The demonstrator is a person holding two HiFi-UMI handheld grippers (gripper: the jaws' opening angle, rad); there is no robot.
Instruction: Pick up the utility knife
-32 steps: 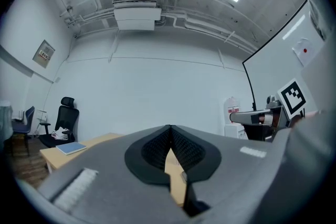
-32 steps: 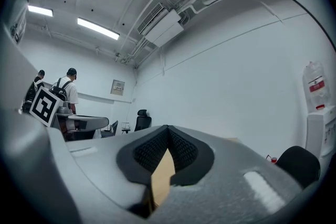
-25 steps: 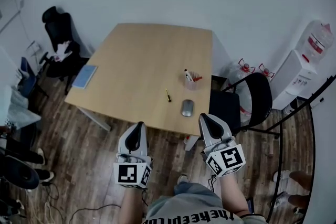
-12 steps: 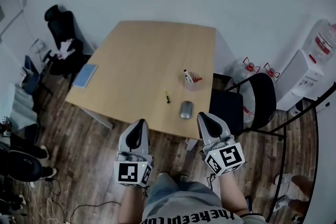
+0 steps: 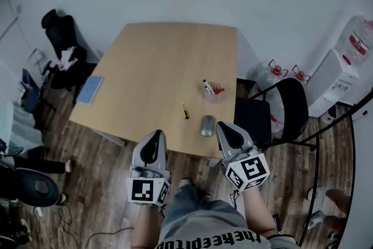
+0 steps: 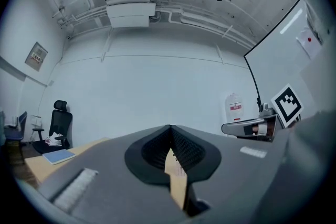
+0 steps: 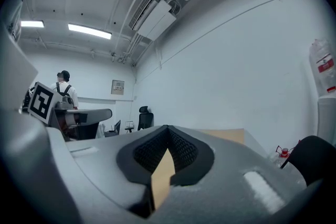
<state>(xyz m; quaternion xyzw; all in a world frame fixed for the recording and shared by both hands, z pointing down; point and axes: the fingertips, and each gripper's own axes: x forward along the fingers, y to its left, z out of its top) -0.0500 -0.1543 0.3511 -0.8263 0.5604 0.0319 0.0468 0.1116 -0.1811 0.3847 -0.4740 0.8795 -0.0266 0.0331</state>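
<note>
So the left gripper (image 5: 154, 141) and right gripper (image 5: 225, 131) are moving up to the light wooden table (image 5: 151, 67), jaws pressed together, empty. The slim yellow-and-black utility knife (image 5: 185, 111) is lying by its near edge, untouched.

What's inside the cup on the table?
A white pen-like item and a red item stand in the cup. Anything lower down is too small to tell.

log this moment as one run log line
phase: pre-grasp | left gripper: shut, empty | right gripper: shut, empty | utility knife: lying on table, untouched | beside it: mouse
</note>
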